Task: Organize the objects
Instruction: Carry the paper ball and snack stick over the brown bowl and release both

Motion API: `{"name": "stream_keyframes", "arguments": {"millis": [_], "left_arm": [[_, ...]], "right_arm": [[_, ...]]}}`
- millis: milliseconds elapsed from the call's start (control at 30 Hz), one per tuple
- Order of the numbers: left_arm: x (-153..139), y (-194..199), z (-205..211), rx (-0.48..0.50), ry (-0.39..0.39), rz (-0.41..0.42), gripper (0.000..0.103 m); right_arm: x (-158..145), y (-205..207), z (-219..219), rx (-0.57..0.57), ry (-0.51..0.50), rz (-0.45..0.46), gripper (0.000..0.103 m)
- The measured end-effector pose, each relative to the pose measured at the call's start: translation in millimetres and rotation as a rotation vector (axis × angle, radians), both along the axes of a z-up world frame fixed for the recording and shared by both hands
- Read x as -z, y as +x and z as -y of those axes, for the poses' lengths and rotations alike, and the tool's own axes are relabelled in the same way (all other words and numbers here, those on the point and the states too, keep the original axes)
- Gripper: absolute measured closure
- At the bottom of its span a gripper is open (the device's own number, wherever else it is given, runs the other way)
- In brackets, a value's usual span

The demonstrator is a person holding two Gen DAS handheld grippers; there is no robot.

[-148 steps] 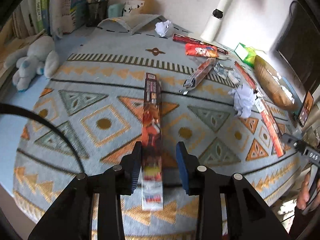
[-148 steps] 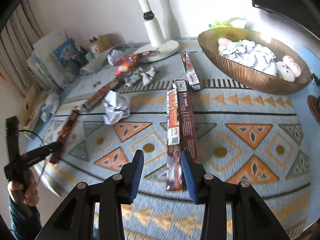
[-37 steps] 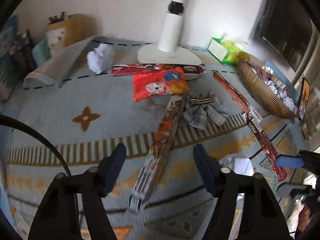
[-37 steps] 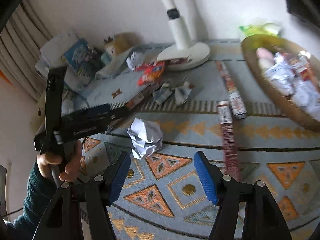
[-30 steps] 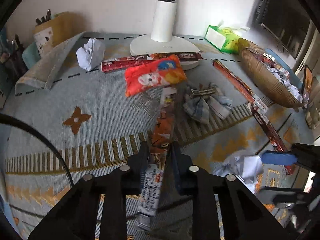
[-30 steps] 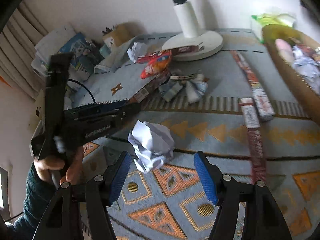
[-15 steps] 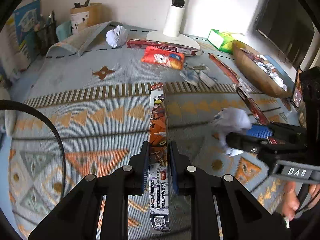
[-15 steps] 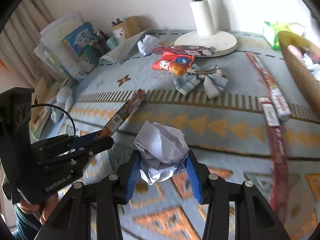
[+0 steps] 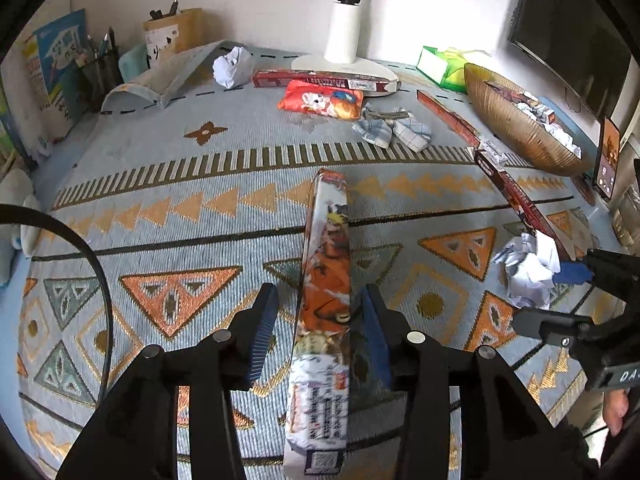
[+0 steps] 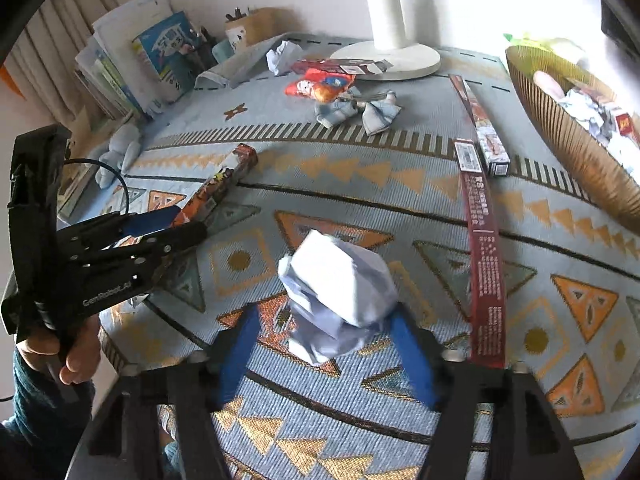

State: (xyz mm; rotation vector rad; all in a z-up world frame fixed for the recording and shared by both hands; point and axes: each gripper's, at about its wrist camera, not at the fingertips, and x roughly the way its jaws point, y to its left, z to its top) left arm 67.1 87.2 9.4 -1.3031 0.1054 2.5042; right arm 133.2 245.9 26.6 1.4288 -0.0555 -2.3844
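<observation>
The left gripper [image 9: 316, 320] has just been opening: its jaws now stand a little apart on either side of a long orange picture box [image 9: 326, 280], and neither pad presses it. The box lies flat on the patterned rug [image 9: 180, 208], running from the rug's near edge toward the middle.

The right gripper [image 10: 326, 356] has also just been opening; its blue pads [image 10: 236, 352] stand wide, clear of the crumpled paper ball [image 10: 340, 296] between them. The ball sits on the rug near the near edge, just beside a long dark red box [image 10: 484, 252]. Whether the ball rests fully on the rug cannot be told, as it is blurred.

Toward the far edge lie a red snack bag [image 9: 322, 98], a checked cloth [image 9: 394, 130] and another paper ball [image 9: 232, 66]. A woven bowl [image 9: 516, 128] with papers in it stands at the right edge
</observation>
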Motion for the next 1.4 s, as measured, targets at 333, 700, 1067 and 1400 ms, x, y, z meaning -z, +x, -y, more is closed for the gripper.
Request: {"name": "stream_keyframes", "arguments": {"millis": [333,700,1067,1400], "left_arm": [[0,1,5,-0.081,0.008,-0.003,0.088],[-60,13,-26,-0.005,0.1,-0.1,0.088],[-130,-26,-149,0.198,0.171,-0.244,0.088],[-131,-96,-245,0.208,0.152,-0.247,0.088]], "right_arm": [[3,-4,-4,0.139,-0.047,-0.051,0.053],[-27,38,9,-0.03,-0.114,-0.165,0.056],[-130,24,-137,0.318,-0.001,-0.447,0.055],[-160,-51,-239,0.588,0.037,-0.466,0.055]]}}
